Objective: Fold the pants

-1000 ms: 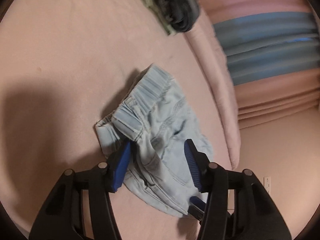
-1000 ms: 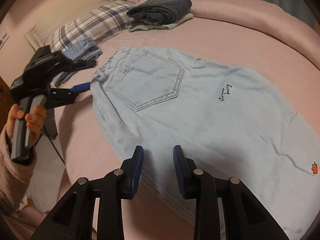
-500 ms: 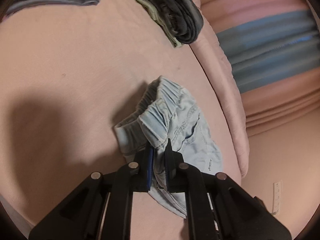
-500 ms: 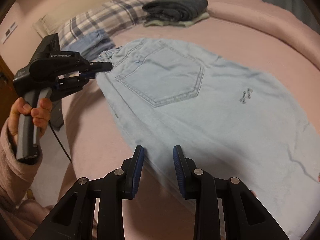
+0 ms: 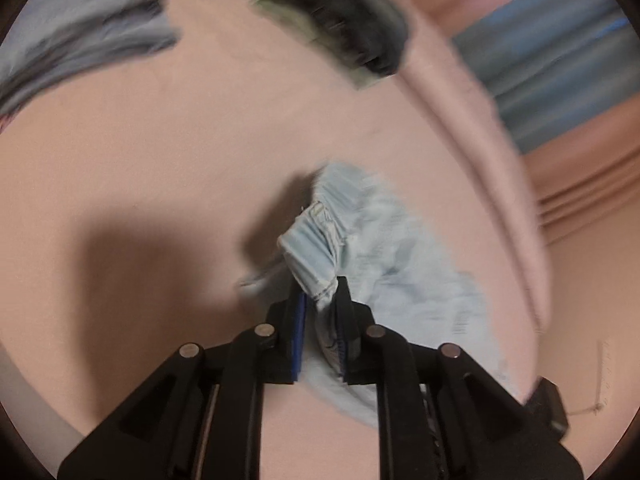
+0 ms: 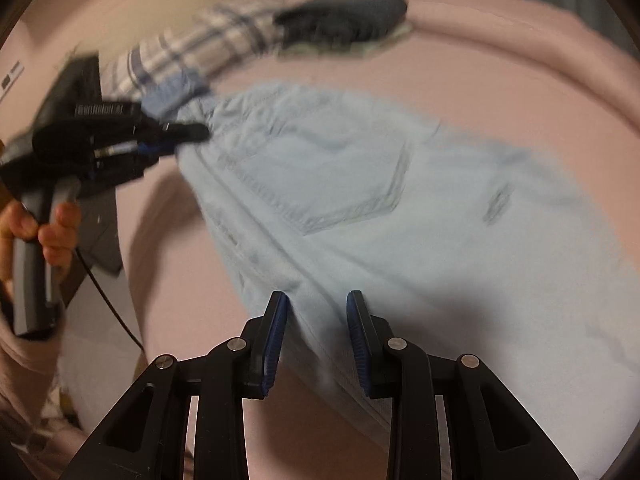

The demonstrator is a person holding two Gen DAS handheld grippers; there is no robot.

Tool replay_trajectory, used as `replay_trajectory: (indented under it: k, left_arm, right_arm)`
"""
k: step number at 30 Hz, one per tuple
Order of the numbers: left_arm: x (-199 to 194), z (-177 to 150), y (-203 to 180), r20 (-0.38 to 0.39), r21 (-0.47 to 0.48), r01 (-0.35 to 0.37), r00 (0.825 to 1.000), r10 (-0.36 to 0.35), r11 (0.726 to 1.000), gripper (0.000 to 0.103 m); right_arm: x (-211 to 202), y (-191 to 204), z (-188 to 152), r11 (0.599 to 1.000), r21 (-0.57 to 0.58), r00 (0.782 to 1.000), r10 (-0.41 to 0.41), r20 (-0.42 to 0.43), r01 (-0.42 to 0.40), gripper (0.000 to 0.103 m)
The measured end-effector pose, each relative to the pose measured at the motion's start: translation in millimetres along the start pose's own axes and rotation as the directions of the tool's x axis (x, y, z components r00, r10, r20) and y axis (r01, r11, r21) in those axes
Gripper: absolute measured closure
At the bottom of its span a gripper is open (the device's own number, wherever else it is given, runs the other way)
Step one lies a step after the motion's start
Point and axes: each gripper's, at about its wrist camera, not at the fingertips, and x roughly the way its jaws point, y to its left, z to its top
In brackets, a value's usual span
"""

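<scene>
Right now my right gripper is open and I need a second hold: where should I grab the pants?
Take the pants by the near side seam edge lying between the right gripper fingers, coming from the bed's near side; the left gripper already clamps the waistband.

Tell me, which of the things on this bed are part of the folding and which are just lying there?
In the job:
- light blue pants
- left gripper, shut on the waistband
- right gripper, open at the pants' edge

Lying about:
- dark folded clothes
- plaid pillow
- pink bedspread
</scene>
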Motion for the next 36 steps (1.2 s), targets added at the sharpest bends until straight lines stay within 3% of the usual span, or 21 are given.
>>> replay_trajectory:
  k: [1, 4, 7, 9, 11, 13, 16, 18, 20, 21, 23, 24, 25, 26, 27, 29, 32, 34, 36]
  left_arm:
    - [3, -1, 7, -0.014, -0.02, -0.011, 1.0, 0.01, 1.0, 0.077]
    - [-9, -6, 20, 0.011, -0.06, -0.06, 0.998, 0.06, 0.996, 0.039]
    - [-25, -12, 21, 0.045, -0.048, -0.1, 0.994, 0.102, 0.994, 0.038]
    - [-36, -20, 10, 0.08, 0.012, -0.123, 0.989, 0.121, 0.992, 0.038]
    - [-38, -28, -9, 0.082, 0.08, -0.095, 0.993, 0.088, 0.992, 0.038]
    - [-31, -45, -43, 0.051, 0.2, -0.017, 0.999, 0.007, 0.98, 0.038]
    - [-9, -76, -100, -0.048, 0.362, 0.125, 0.992, -0.116, 0.924, 0.038]
    - [12, -103, -141, -0.117, 0.47, 0.202, 0.979, -0.166, 0.859, 0.038]
    - [32, -122, -165, -0.169, 0.526, 0.241, 0.97, -0.177, 0.816, 0.037]
    - [52, -133, -176, -0.197, 0.55, 0.227, 0.971, -0.139, 0.804, 0.038]
    - [82, -148, -185, -0.245, 0.569, 0.194, 0.968, -0.06, 0.799, 0.038]
    - [97, -151, -188, -0.252, 0.578, 0.167, 0.968, -0.02, 0.799, 0.038]
    - [97, -157, -191, -0.231, 0.602, 0.139, 0.973, 0.005, 0.786, 0.038]
    - [95, -162, -197, -0.221, 0.628, 0.137, 0.975, 0.007, 0.766, 0.035]
    - [93, -165, -200, -0.248, 0.621, 0.172, 0.969, -0.017, 0.765, 0.034]
    - [92, -168, -210, -0.307, 0.589, 0.248, 0.949, -0.071, 0.769, 0.032]
    - [96, -177, -231, -0.31, 0.625, 0.264, 0.948, -0.077, 0.734, 0.031]
    - [99, -186, -244, -0.338, 0.629, 0.296, 0.937, -0.091, 0.719, 0.031]
    - [105, -196, -258, -0.353, 0.646, 0.309, 0.932, -0.086, 0.698, 0.031]
  right_arm:
    - [-2, 1, -2, 1.0, -0.004, 1.0, 0.003, 0.016, -0.003, 0.067]
    - [-28, -5, -8, 0.999, 0.015, 0.998, 0.046, 0.05, -0.047, 0.066]
    - [-68, -33, -24, 0.997, 0.074, 0.99, -0.012, 0.137, 0.002, 0.066]
    - [-102, -69, -43, 0.981, 0.192, 0.978, -0.074, 0.195, 0.036, 0.066]
    - [-137, -113, -74, 0.937, 0.337, 0.956, -0.176, 0.236, 0.089, 0.066]
    - [-164, -148, -108, 0.881, 0.452, 0.933, -0.27, 0.238, 0.14, 0.066]
    - [-197, -187, -159, 0.781, 0.566, 0.885, -0.429, 0.181, 0.264, 0.066]
    - [-211, -205, -188, 0.743, 0.601, 0.86, -0.48, 0.17, 0.296, 0.066]
    - [-223, -232, -223, 0.666, 0.651, 0.825, -0.555, 0.107, 0.364, 0.066]
    - [-230, -246, -238, 0.63, 0.674, 0.804, -0.588, 0.089, 0.386, 0.069]
    - [-255, -274, -269, 0.557, 0.755, 0.776, -0.622, 0.102, 0.347, 0.088]
    - [-264, -279, -275, 0.537, 0.783, 0.774, -0.623, 0.116, 0.314, 0.093]
    - [-280, -282, -282, 0.501, 0.818, 0.757, -0.641, 0.13, 0.283, 0.093]
    - [-294, -280, -287, 0.473, 0.836, 0.731, -0.669, 0.135, 0.279, 0.084]
    - [-305, -276, -291, 0.479, 0.844, 0.722, -0.67, 0.175, 0.24, 0.075]
    - [-317, -268, -304, 0.501, 0.86, 0.736, -0.618, 0.274, 0.1, 0.073]
    - [-304, -256, -318, 0.5, 0.863, 0.772, -0.521, 0.365, -0.071, 0.073]
    - [-289, -249, -320, 0.51, 0.849, 0.78, -0.471, 0.411, -0.139, 0.073]
    - [-278, -250, -321, 0.51, 0.849, 0.793, -0.455, 0.404, -0.14, 0.073]
